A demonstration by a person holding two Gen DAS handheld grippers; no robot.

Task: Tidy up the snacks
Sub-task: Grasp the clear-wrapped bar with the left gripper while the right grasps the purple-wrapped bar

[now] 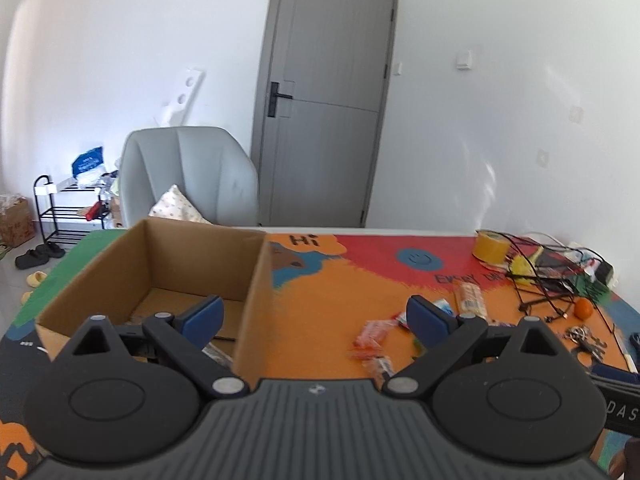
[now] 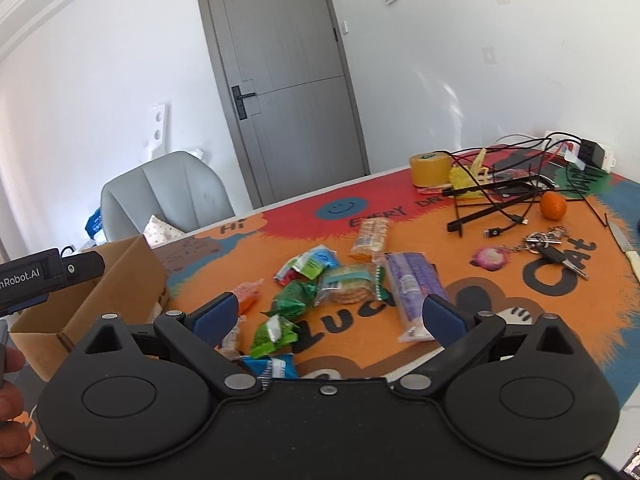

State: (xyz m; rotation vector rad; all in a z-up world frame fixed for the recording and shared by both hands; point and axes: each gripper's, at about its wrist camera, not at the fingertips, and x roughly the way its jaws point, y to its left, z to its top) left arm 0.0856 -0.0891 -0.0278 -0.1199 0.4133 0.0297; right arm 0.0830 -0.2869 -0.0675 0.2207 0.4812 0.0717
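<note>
An open cardboard box [image 1: 256, 276] stands on the left of the colourful table mat; it also shows in the right wrist view [image 2: 120, 280]. My left gripper [image 1: 316, 316] is open and empty, straddling the box's right wall. Several wrapped snacks lie on the mat: green packets [image 2: 290, 300], a round cracker pack [image 2: 350, 286], a purple pack [image 2: 412, 286], a biscuit bar [image 2: 372, 236] and an orange-red pack [image 1: 370, 338]. My right gripper [image 2: 330, 314] is open and empty, above the snack pile.
A yellow tape roll [image 2: 430, 168], tangled black cables [image 2: 516, 188], an orange [image 2: 553, 205], keys [image 2: 552, 248] and a knife [image 2: 628, 252] lie at the right. A grey chair [image 1: 188, 176] stands behind the table.
</note>
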